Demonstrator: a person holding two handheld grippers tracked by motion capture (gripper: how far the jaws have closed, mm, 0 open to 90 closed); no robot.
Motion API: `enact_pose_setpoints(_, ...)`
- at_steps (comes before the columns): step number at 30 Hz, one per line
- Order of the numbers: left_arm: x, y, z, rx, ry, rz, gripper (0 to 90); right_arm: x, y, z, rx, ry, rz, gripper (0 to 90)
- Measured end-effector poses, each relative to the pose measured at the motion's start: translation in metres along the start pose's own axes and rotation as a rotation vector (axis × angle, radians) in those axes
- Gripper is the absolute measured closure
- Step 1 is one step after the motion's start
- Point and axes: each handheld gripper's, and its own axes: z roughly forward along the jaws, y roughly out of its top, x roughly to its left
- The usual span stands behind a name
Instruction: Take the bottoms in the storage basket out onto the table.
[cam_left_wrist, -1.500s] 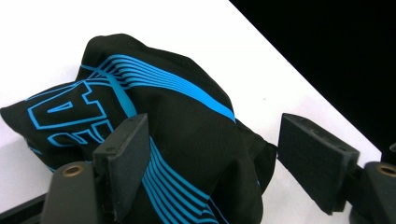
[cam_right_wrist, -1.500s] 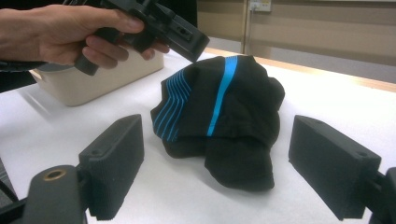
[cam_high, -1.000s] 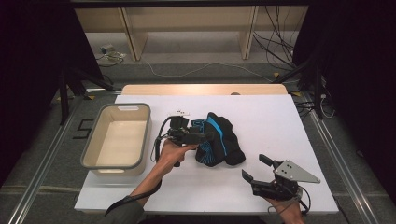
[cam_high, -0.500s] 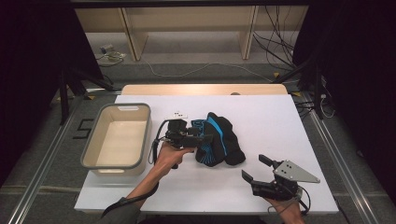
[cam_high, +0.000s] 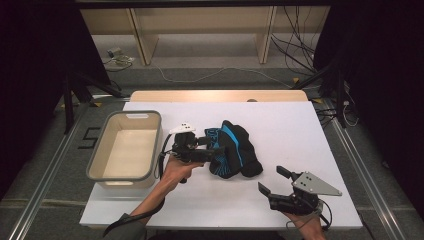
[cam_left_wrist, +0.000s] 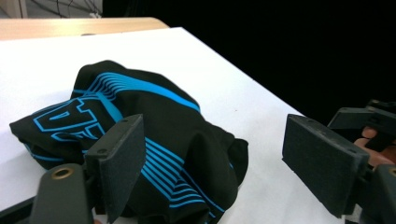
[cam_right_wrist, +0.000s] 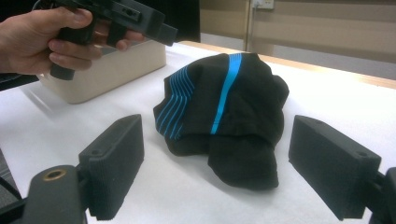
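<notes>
The left gripper (cam_high: 212, 150) has edged in over the black-and-blue garment (cam_high: 235, 150), jaws open around its near fold, pressing nothing yet. The right gripper (cam_high: 272, 181) waits open near the counter's near right corner. The bin (cam_high: 95, 167) stands at the left edge.

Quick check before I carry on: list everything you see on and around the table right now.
garment: one, black with blue stripes and print, bunched at the middle of the table.
bin: one, beige, nothing in it, at the table's left edge.
table: one, white top with a wooden strip along the far edge.
shelving: light wood, on the floor beyond the table.
cables: several, dark and pale, on the floor at the back.
left gripper: black, jaws open, at the garment's left side.
right gripper: black with a grey plate, jaws open, near the front right, apart from the garment.
</notes>
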Motion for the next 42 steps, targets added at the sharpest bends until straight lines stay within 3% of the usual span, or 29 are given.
enact_pose_setpoints(12, -0.004, -0.007, -0.015, -0.04, 0.012, 0.048, 21.1, 0.0, 0.0, 0.0, -0.003, 0.002, 0.007, 18.9)
enact_pose_setpoints(22, -0.006, -0.013, -0.029, -0.072, -0.009, 0.079, 20.7, -0.002, -0.001, 0.0, -0.003, 0.004, 0.014, 18.8)
enact_pose_setpoints(30, -0.012, -0.018, -0.032, -0.068, -0.002, 0.16, 16.9, -0.003, -0.001, 0.0, -0.004, 0.003, 0.022, 18.8)
enact_pose_setpoints(42, -0.018, -0.023, -0.037, -0.097, -0.005, 0.199, 14.7, -0.003, -0.002, -0.002, -0.003, 0.002, 0.02, 18.7)
